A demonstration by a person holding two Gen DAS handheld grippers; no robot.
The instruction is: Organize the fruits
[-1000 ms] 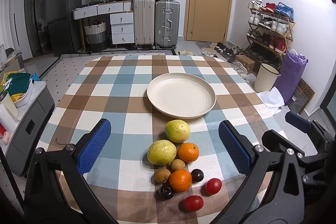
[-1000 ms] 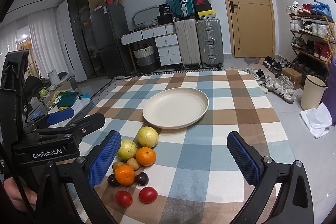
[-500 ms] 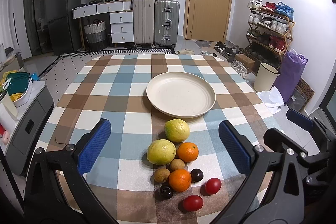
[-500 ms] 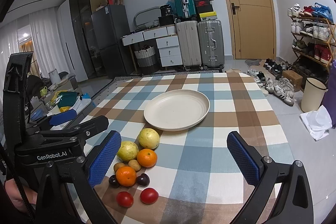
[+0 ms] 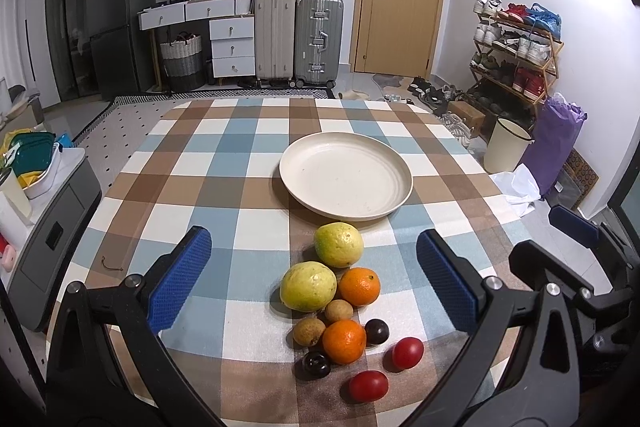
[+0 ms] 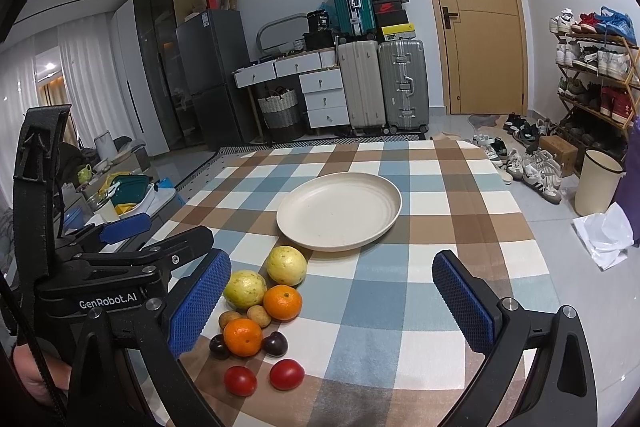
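An empty cream plate sits mid-table on the checked cloth. In front of it lies a cluster of fruit: two yellow-green guavas, two oranges, two small brown fruits, two dark plums and two red tomatoes. The cluster also shows in the right wrist view. My left gripper is open and empty, held above the fruit. My right gripper is open and empty, to the right of the cluster.
The table's near edge runs just below the tomatoes. A low grey cabinet with bowls stands left of the table. A bin, bags and a shoe rack stand right. Suitcases and drawers stand by the far wall.
Both grippers have drifted very slightly; the fruit and the plate have not moved. Both stay open.
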